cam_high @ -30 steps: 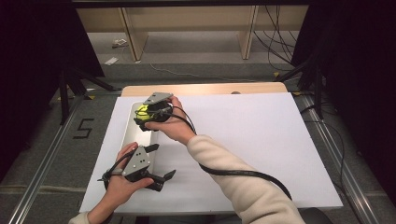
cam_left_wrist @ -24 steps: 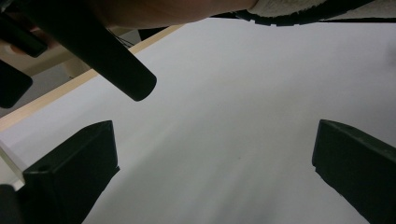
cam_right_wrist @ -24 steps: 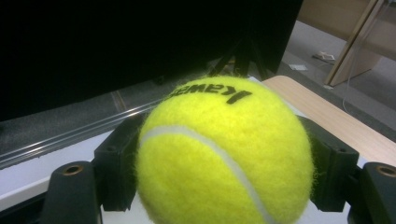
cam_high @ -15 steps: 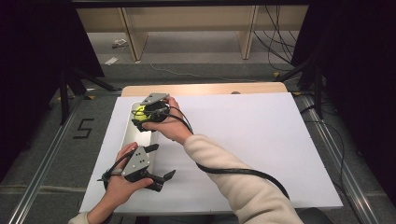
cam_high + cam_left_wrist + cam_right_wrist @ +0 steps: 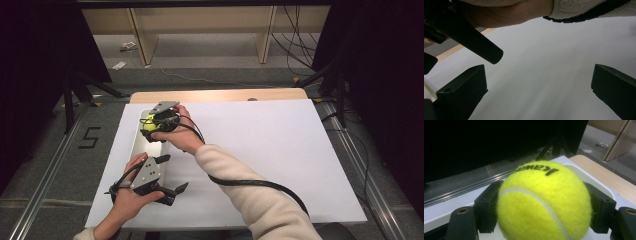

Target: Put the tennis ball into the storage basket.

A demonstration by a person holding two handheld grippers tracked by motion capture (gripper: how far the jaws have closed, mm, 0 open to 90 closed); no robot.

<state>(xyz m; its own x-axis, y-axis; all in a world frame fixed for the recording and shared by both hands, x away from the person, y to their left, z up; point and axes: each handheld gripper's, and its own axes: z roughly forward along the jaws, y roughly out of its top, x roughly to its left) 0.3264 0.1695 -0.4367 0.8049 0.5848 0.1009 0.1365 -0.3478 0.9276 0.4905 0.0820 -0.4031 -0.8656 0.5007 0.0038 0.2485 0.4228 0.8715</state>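
Note:
A yellow tennis ball with black lettering sits squeezed between the jaws of my right gripper, which is shut on it. In the high view that right gripper has reached across to the table's far left and holds the tennis ball just above a narrow white tray. The tray's rim curves behind the ball. My left gripper rests low near the front left edge, open, its jaws wide apart with nothing between them. In its own view, the left gripper faces bare white surface.
A white board covers the table, with a strip of wooden tabletop at the back. The right forearm and its black cable cross diagonally over the front middle. Metal rails run along both sides.
The right forearm has shifted slightly, with the ball still held over the tray. The left gripper has stayed where it was.

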